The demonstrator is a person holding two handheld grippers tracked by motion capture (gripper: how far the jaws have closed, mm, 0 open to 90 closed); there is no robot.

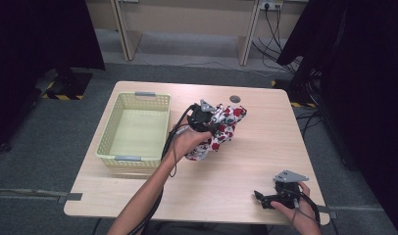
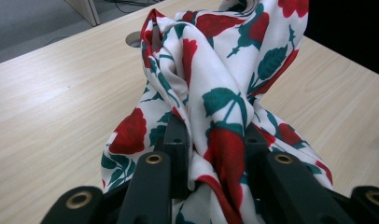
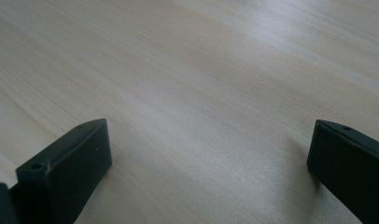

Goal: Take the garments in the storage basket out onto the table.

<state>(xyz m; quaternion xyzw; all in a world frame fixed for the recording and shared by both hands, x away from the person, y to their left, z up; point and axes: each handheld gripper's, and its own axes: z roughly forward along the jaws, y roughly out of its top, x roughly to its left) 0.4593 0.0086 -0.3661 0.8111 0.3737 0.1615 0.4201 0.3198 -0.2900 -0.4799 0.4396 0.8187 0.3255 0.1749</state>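
A white cloth printed with red roses and green leaves lies bunched at the middle of the wooden table. My left gripper is shut on it, and in the left gripper view a thick fold of the cloth is pinched between the two black jaws, the rest rising ahead of them. Near the table's front right edge my right gripper rests in a hand, pointing left. Its jaws stand wide apart in the right gripper view with bare wood between them.
A pale yellow plastic basket with nothing in it stands on the table's left half, just left of the left hand. A round cable hole sits near the far edge behind the cloth. Dark curtains and cables flank the table.
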